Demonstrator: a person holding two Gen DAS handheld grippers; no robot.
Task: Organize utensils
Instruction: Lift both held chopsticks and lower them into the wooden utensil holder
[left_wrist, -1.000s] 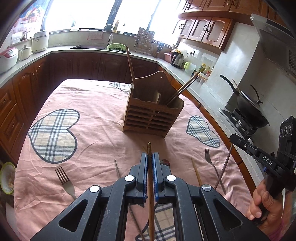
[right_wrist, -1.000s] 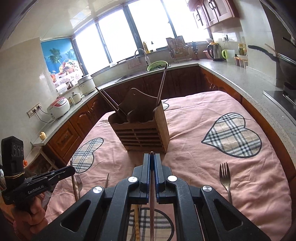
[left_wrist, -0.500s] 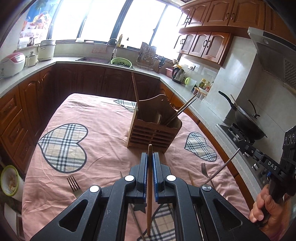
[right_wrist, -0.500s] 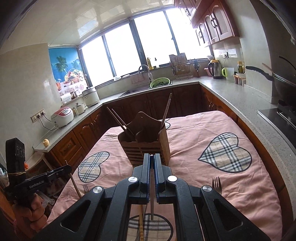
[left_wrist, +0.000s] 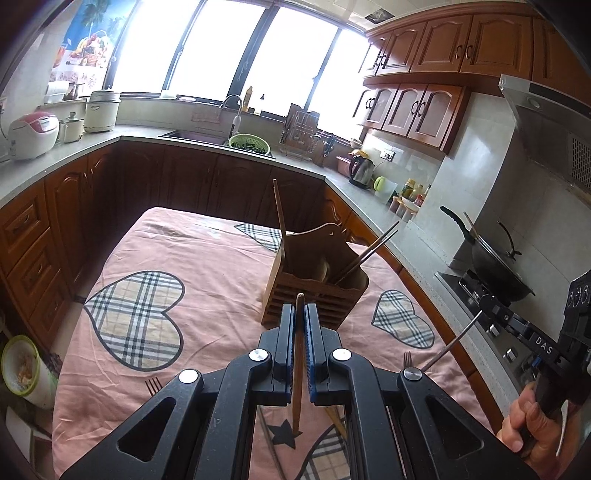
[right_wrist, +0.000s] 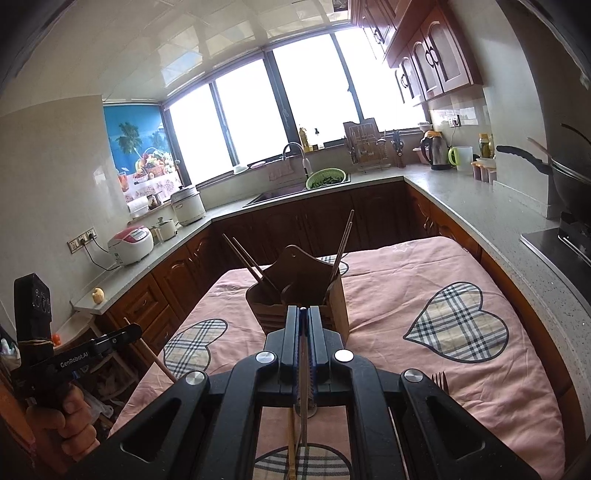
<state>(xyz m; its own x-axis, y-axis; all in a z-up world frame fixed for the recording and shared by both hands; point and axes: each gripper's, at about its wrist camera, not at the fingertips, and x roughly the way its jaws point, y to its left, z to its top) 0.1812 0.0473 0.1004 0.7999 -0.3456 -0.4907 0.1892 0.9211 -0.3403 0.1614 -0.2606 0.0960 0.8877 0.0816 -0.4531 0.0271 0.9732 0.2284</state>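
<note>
Both tools raised off the bench since a second ago. Left tool (left_wrist: 300, 314) pinches a chopstick (left_wrist: 297, 369); right tool (right_wrist: 303, 317) pinches a metal utensil (right_wrist: 303, 373). Holder (left_wrist: 314, 291) just ahead; insertion next.

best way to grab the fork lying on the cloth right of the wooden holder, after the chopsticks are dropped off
Probably the handle. In the right wrist view only the fork's tines show past the right gripper, pointing toward the wooden holder; the handle is hidden. It lies flat on the pink cloth, so come from above, jaws across the narrow handle, tips pressed into the cloth.
</note>
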